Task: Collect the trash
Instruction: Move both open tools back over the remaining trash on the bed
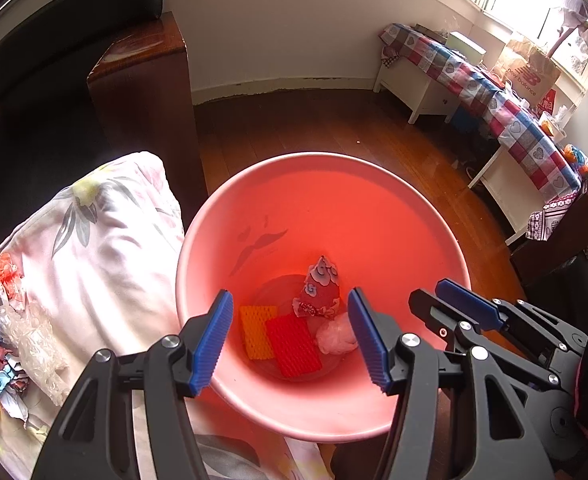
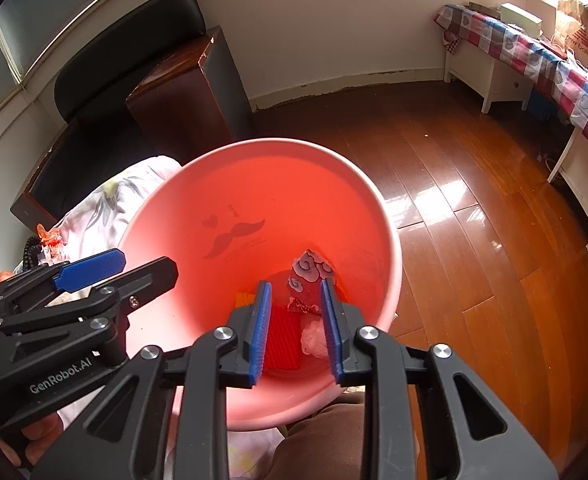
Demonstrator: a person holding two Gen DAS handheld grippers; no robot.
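Observation:
A pink trash bin (image 1: 254,200) (image 2: 166,216) stands on the floor beside the bed. At its bottom lie a red foam net (image 1: 294,346) (image 2: 282,340), an orange foam net (image 1: 256,330), a red patterned wrapper (image 1: 319,290) (image 2: 307,280) and a pale plastic wad (image 1: 335,338) (image 2: 313,338). My left gripper (image 1: 290,344) hangs open and empty over the bin mouth; it also shows in the right wrist view (image 2: 114,270). My right gripper (image 2: 295,336) is open and empty above the bin, and shows in the left wrist view (image 1: 441,300). More trash (image 1: 6,340) lies on the bed at left.
A floral bedsheet (image 1: 106,248) lies left of the bin. A dark wooden cabinet (image 1: 150,92) and a black seat stand behind. A table with a checked cloth (image 1: 505,116) runs along the right wall. Wooden floor (image 2: 453,208) spreads to the right.

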